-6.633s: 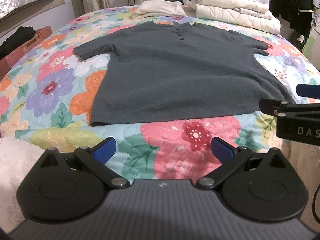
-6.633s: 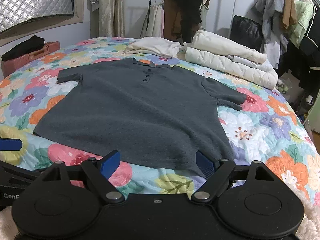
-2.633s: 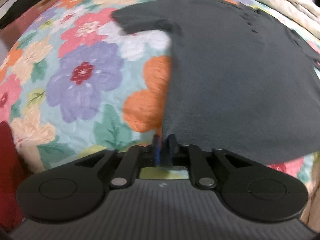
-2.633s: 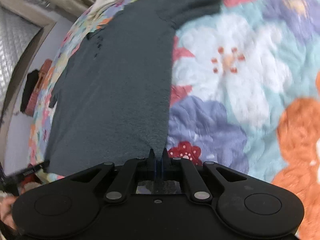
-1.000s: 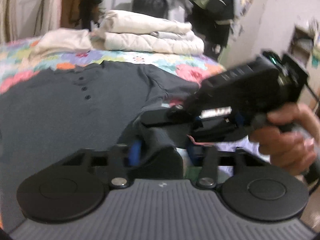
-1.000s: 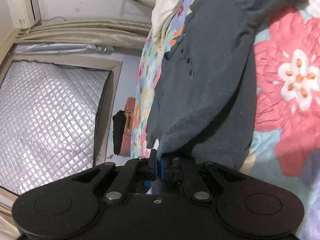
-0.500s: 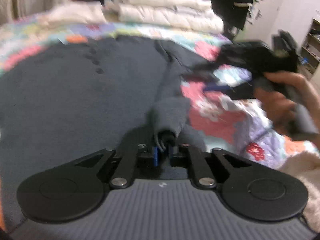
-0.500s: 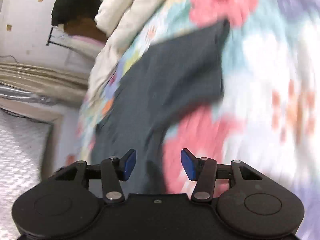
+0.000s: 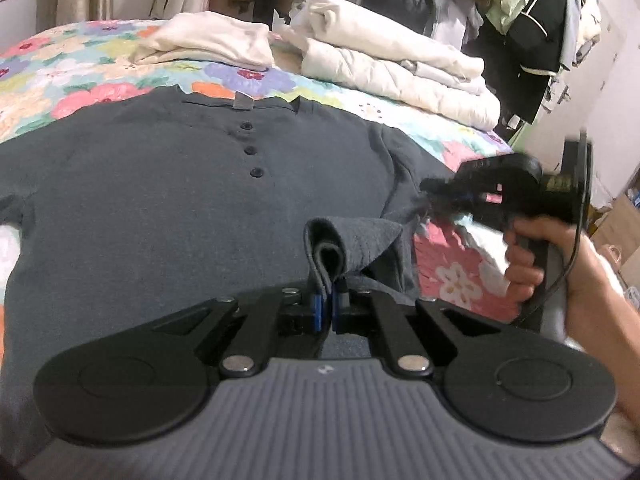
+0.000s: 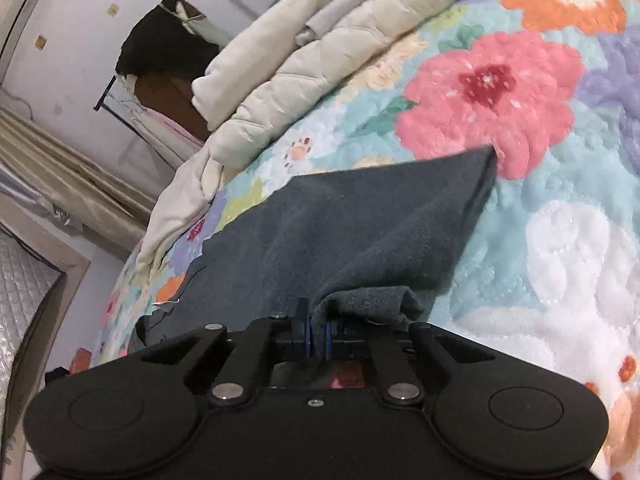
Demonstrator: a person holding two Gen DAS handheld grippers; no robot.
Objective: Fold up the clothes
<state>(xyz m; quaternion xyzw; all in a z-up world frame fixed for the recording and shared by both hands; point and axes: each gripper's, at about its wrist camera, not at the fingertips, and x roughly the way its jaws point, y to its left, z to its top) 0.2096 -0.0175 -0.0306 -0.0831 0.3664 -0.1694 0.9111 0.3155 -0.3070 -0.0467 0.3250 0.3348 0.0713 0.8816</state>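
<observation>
Grey shirt (image 9: 152,200) lies buttons-up on the floral bed (image 10: 540,240). Left gripper (image 9: 325,312) pinches a folded-over bit of its hem. Right gripper (image 10: 317,338) clamps the sleeve, probably its cuff edge; blurred in the left view. Cream folded bedding (image 9: 392,76) stacked behind the collar; hanging clothes (image 9: 532,20) beyond.

Soft, even indoor light, moderately bright, no hard shadows or glare; only faint shading under the folds of the dark shirt (image 9: 160,200). Left view: the right gripper (image 9: 452,196) and hand (image 9: 532,256) beside the shirt are motion-blurred, the rest fairly sharp. Both views bow strongly at the edges; in the right view the flowered quilt (image 10: 520,92) past the shirt is slightly soft.
</observation>
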